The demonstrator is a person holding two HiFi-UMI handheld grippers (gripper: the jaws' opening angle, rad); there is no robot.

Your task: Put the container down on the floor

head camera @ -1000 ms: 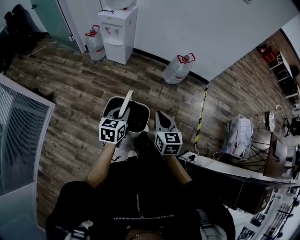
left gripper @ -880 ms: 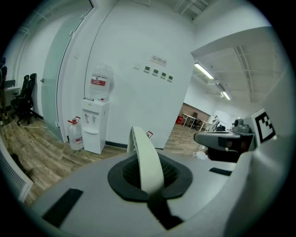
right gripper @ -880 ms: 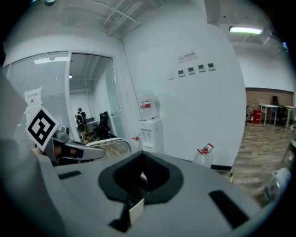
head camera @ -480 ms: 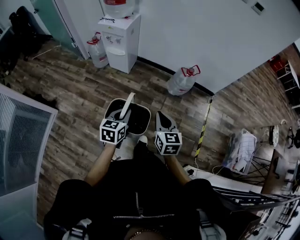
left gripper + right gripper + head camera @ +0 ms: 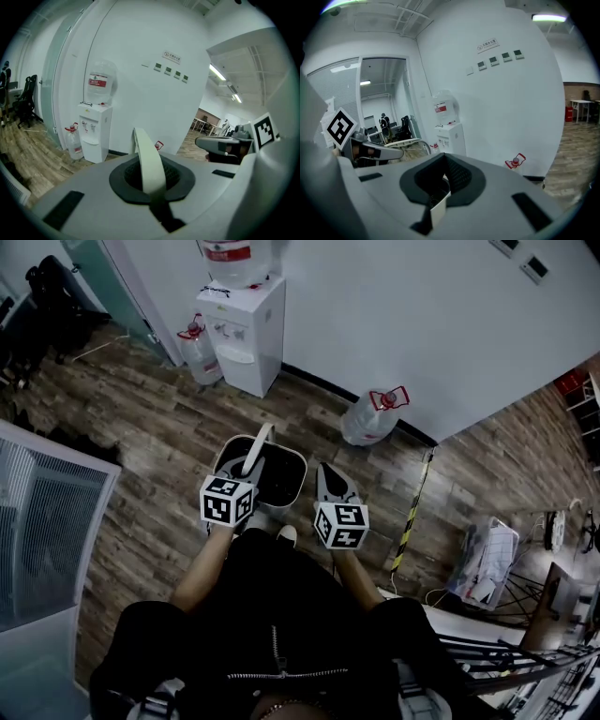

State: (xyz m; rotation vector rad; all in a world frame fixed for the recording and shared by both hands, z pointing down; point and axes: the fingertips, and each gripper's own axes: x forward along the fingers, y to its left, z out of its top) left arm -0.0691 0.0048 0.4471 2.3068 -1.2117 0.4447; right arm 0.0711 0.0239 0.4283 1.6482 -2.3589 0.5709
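The container [image 5: 298, 465] is a white bin with a dark inside, and it hangs above the wooden floor in front of my legs. Its white handle [image 5: 260, 442] stands up over it. My left gripper [image 5: 247, 471] is shut on that handle, which rises as a pale band [image 5: 147, 154] out of the closed jaws [image 5: 152, 199]. My right gripper [image 5: 330, 480] hovers just right of the bin, apart from it, jaws together. A small white piece shows in its jaw gap [image 5: 438, 206]; I cannot tell what it is. The bin's bottom is hidden.
A white water dispenser [image 5: 242, 320] stands against the wall ahead, with a water bottle [image 5: 199, 352] on the floor beside it and another [image 5: 372, 416] to the right. A glass partition [image 5: 47, 521] runs along the left. A yellow-black strip [image 5: 412, 502] lies on the floor at the right.
The dispenser, bottles and wall have slid lower and nearer in the head view, as I move toward them. Both grippers and the hanging bin keep their places relative to me.
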